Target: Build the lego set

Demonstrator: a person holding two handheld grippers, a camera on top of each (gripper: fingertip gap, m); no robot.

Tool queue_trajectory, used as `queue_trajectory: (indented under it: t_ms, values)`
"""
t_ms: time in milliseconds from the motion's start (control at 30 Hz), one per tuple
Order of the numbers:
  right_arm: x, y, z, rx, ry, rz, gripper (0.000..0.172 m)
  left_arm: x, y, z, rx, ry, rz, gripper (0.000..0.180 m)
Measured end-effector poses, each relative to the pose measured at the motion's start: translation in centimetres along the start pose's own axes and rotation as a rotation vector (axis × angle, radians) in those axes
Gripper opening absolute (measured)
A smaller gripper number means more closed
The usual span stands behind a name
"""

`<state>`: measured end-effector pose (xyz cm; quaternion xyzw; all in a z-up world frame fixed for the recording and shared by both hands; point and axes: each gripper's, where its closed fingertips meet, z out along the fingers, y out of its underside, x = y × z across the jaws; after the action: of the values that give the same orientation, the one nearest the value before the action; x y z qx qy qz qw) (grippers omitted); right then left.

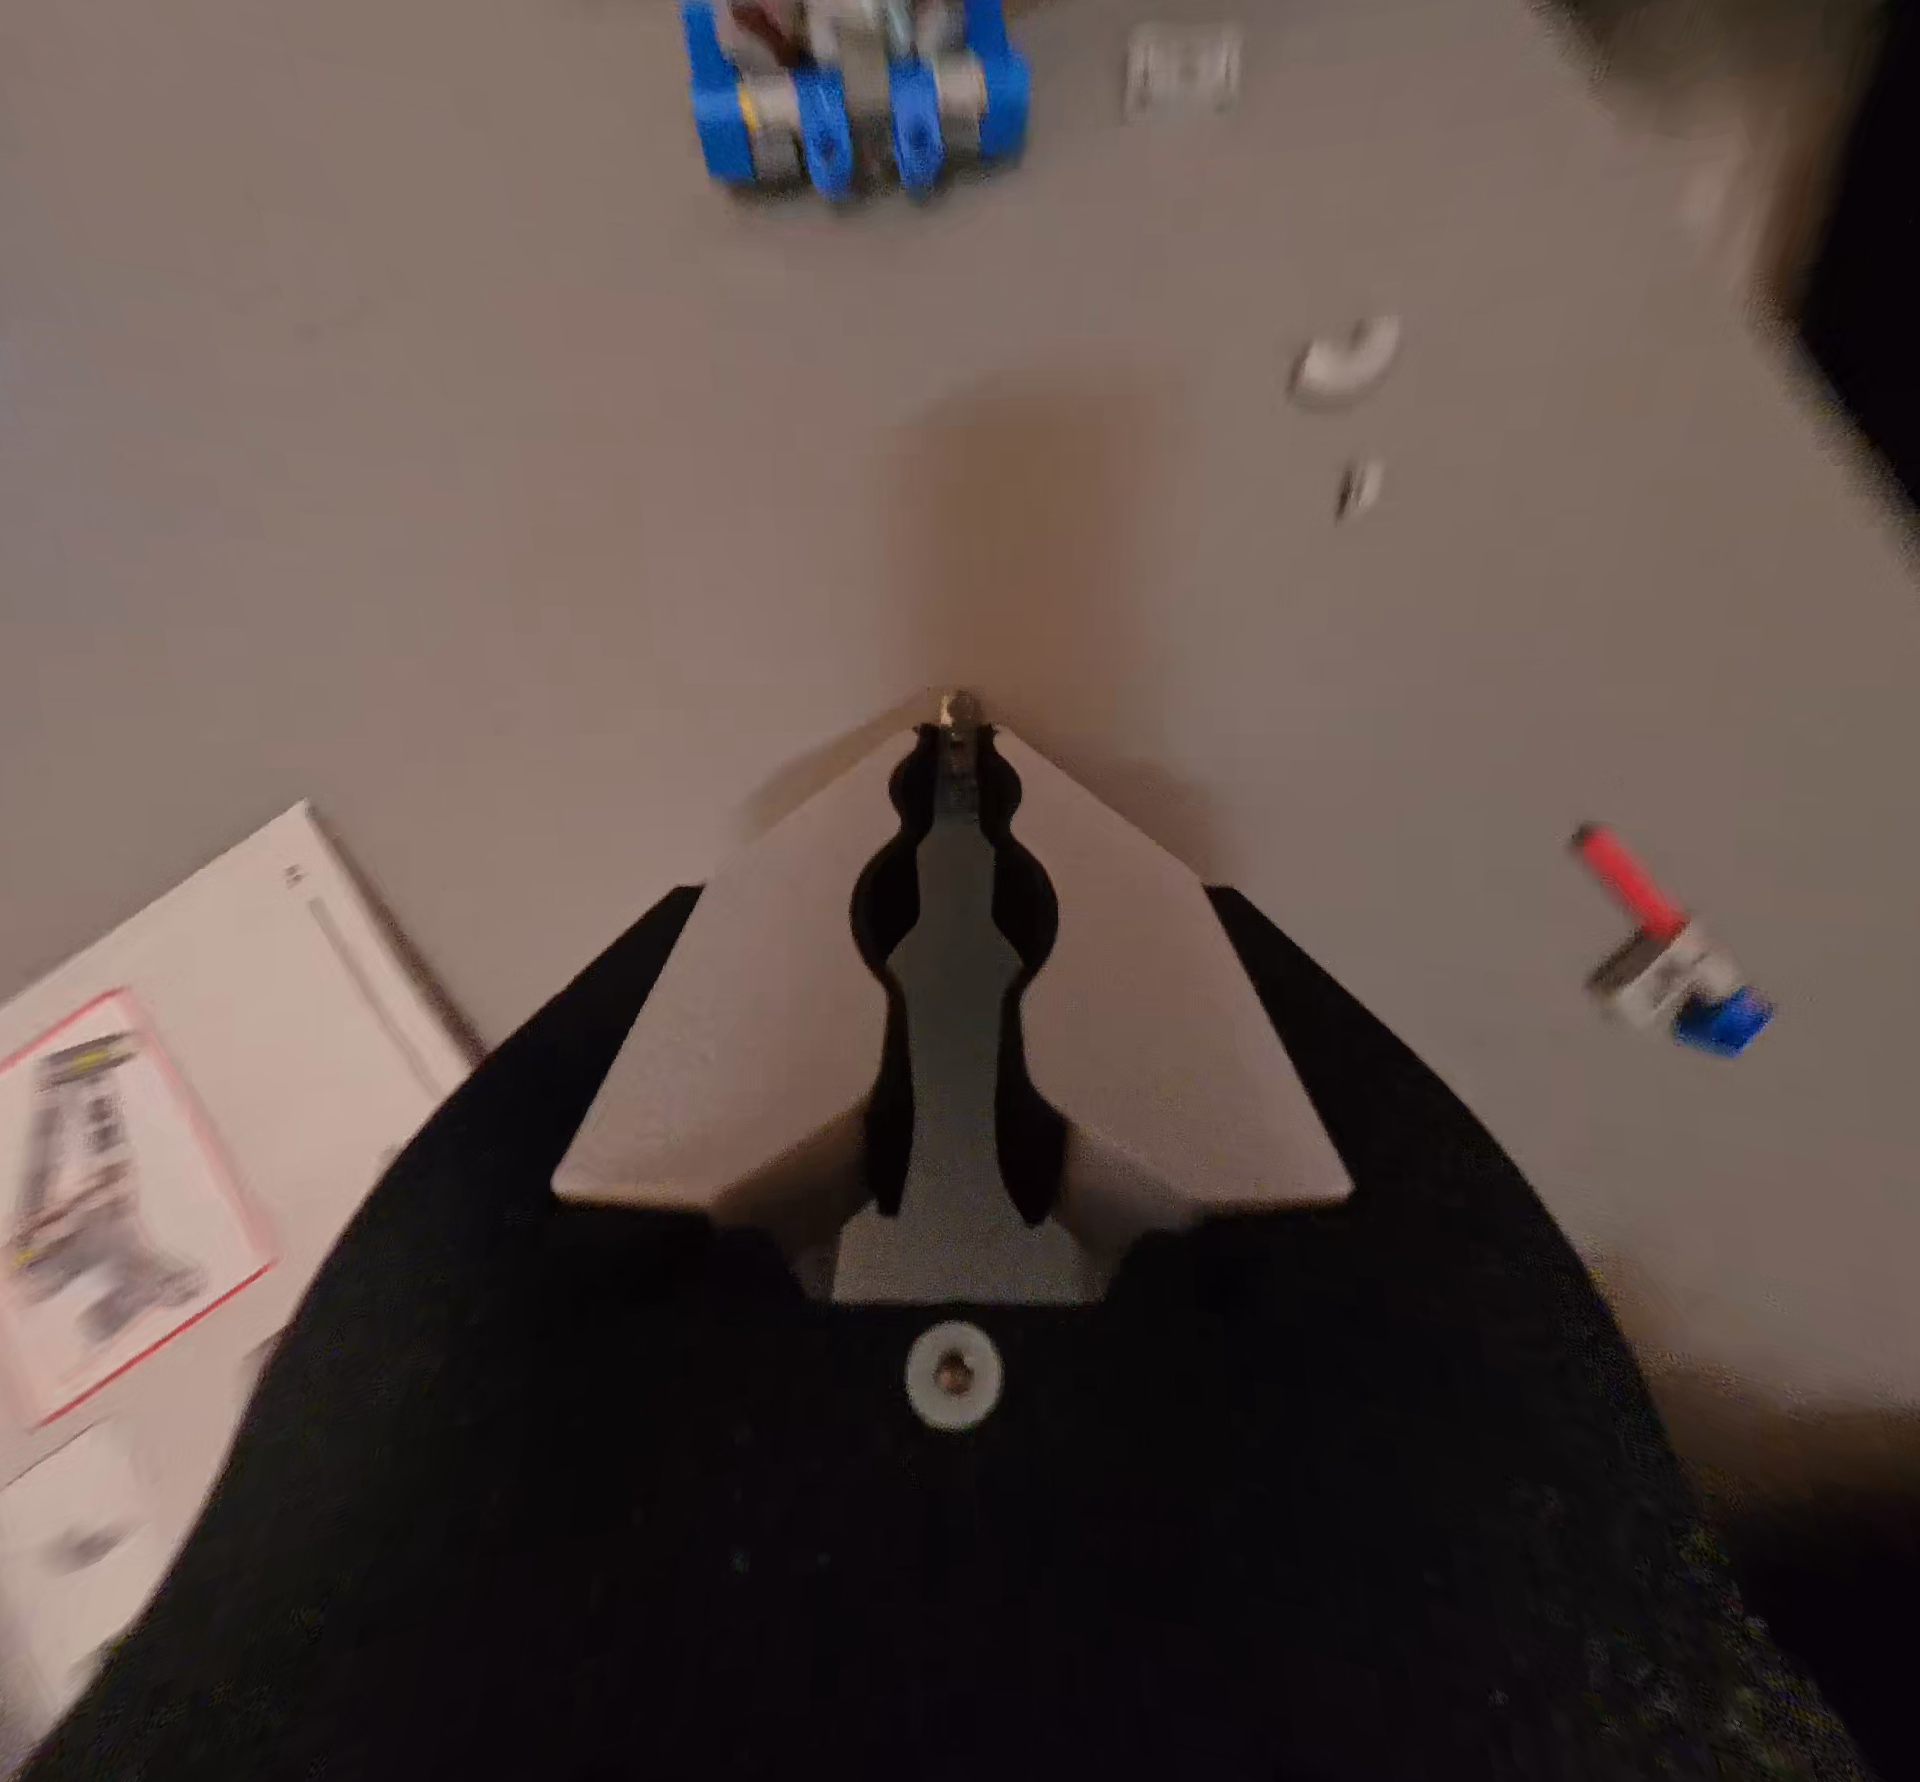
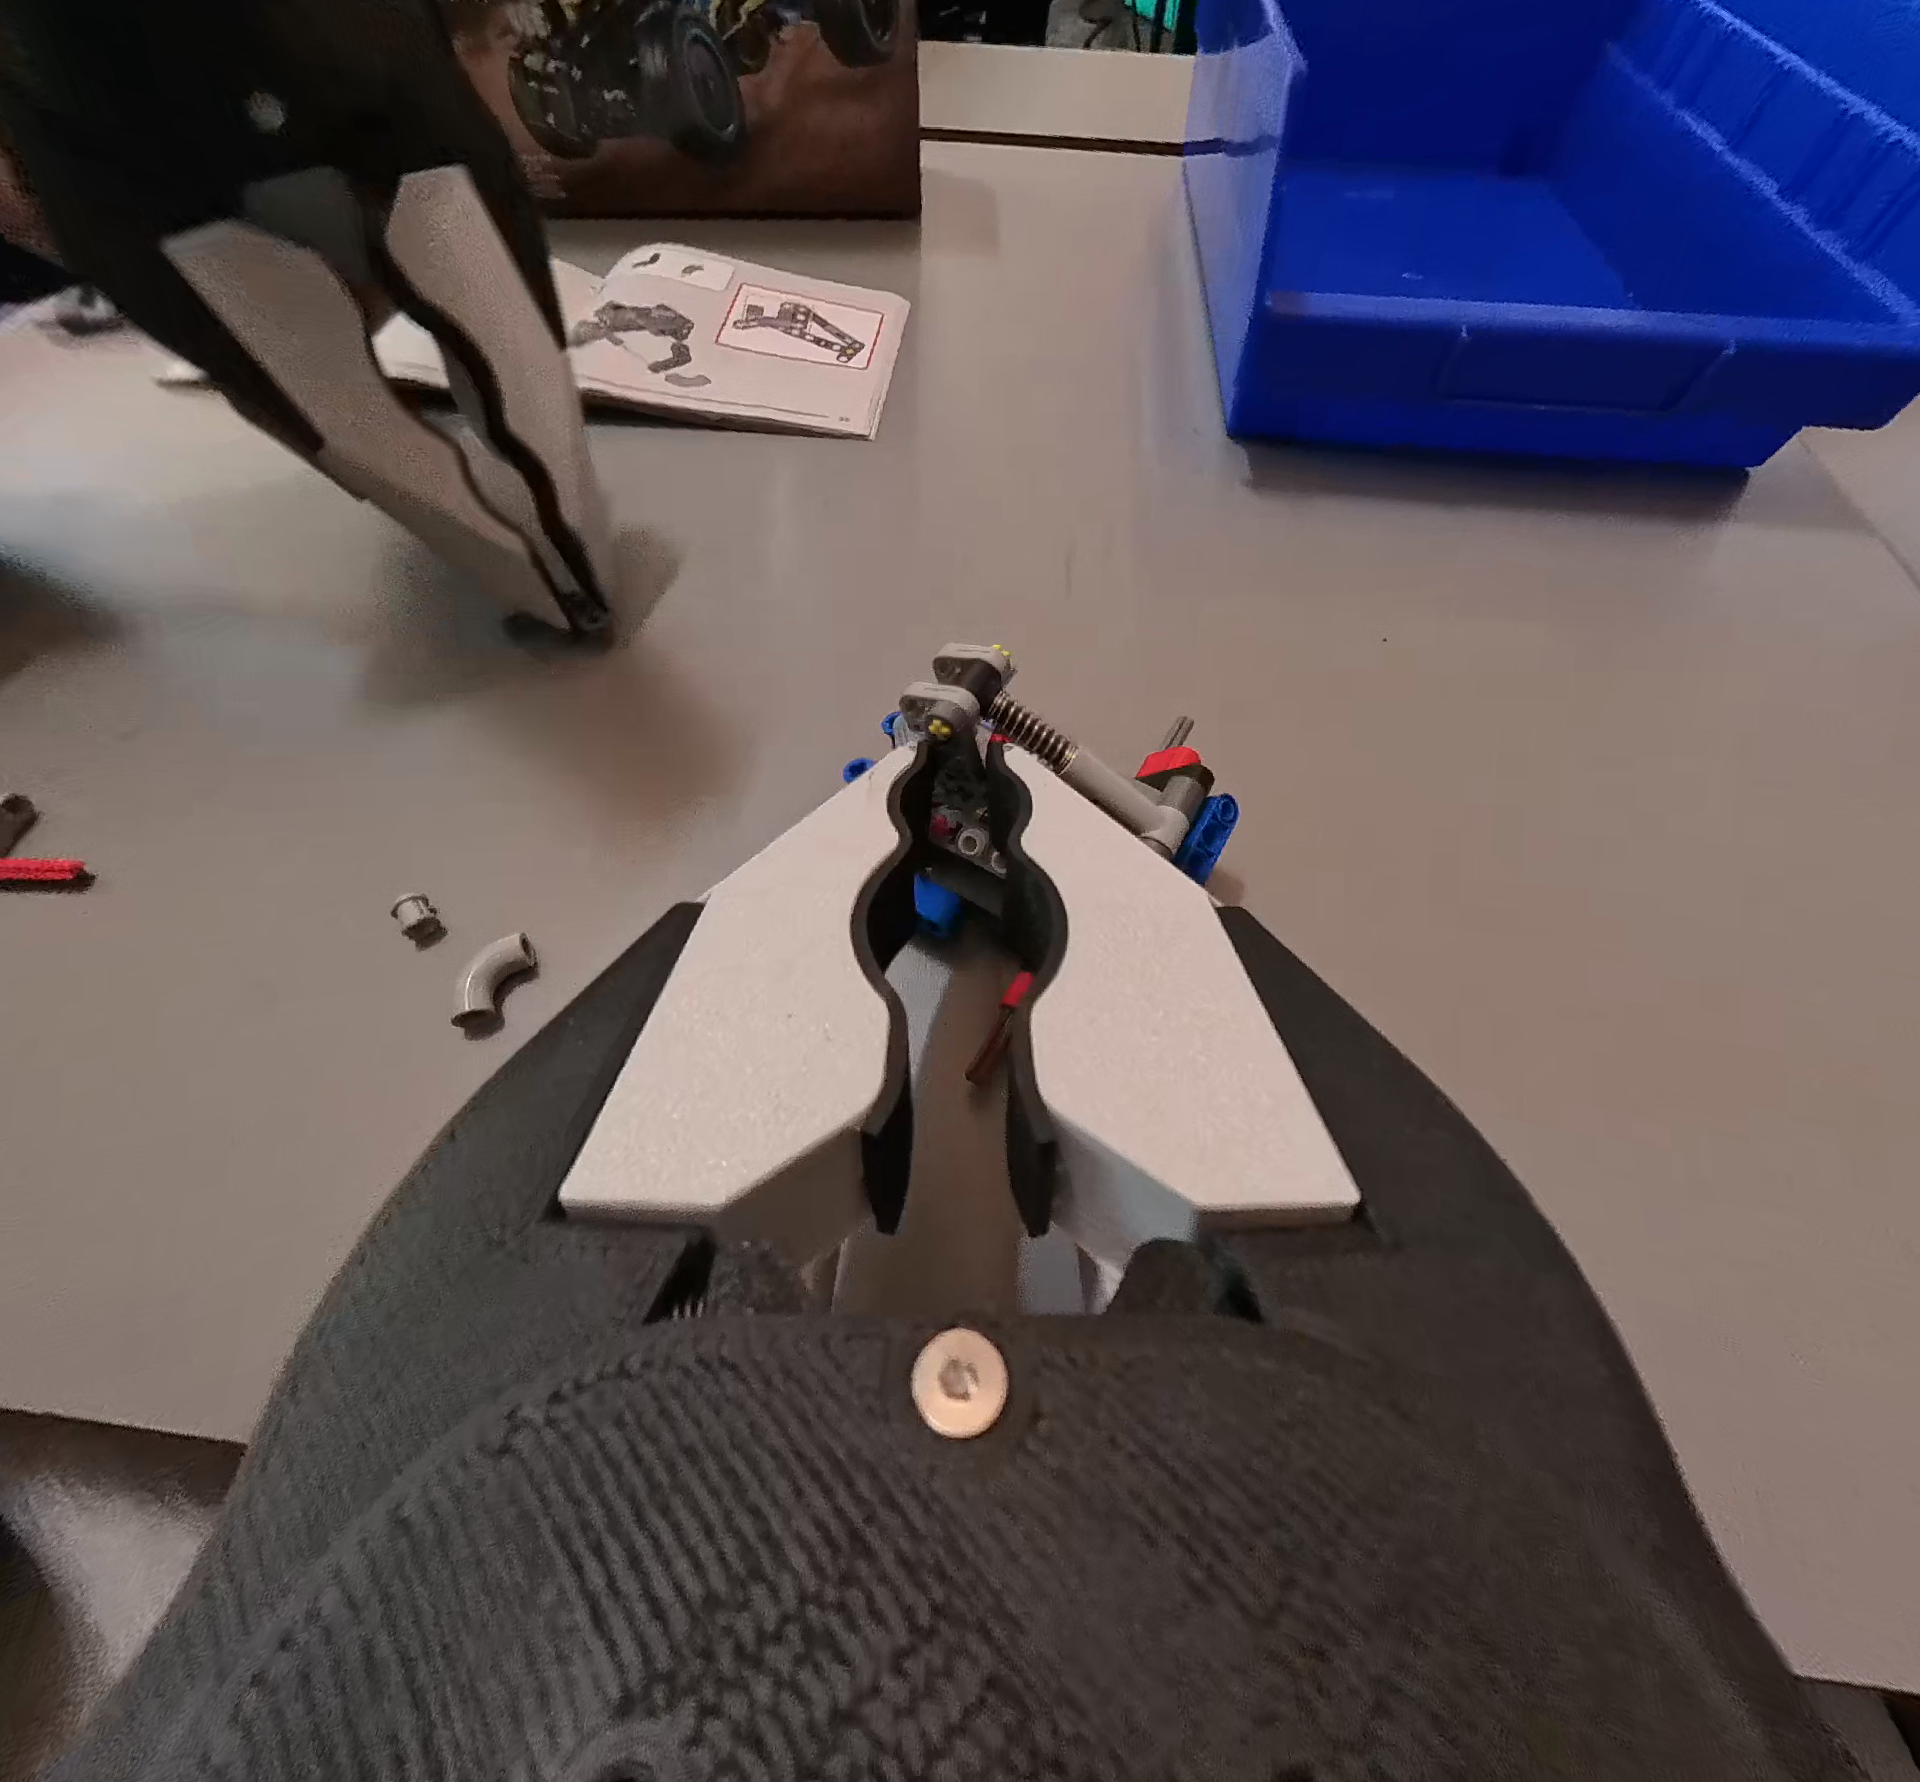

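booklet [image 2: 727, 350] before box [image 2: 686, 39] — bin [image 2: 1558, 361] right

**Hidden, cropped and smeared**

Motion-blurred across the left wrist view: blue, grey and red brick-built assembly [image 1: 852, 49], cropped by the top edge. Tiny pale piece [image 1: 956, 709] at the left tool [image 1: 956, 730] tip, too small to identify. Smeared open white instruction booklet [image 1: 156, 1140], cut at left. Lower half of the assembly hidden behind the right tool [image 2: 956, 756].
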<state>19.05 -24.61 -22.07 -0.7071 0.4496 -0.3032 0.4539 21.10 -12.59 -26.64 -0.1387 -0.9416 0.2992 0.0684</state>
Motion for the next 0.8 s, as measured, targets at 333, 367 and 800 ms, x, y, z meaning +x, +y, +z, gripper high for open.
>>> queue_trajectory:
  t_ms: [333,367,800]
  values:
    - [-0.3,0.7,0.0,-0.085,0.014,-0.172,0.007,-1.4,-6.9,0.5,0.381,0.168,-0.358,0.003]
    - [-0.3,0.8,-0.1,-0.098,0.015,-0.191,0.008,-1.4,-7.1,0.6,0.383,0.175,-0.350,0.004]
    - [-3.4,-4.2,-3.4,0.042,-0.083,-0.482,0.015,2.8,-12.3,-1.8,0.529,0.535,-0.320,0.004]
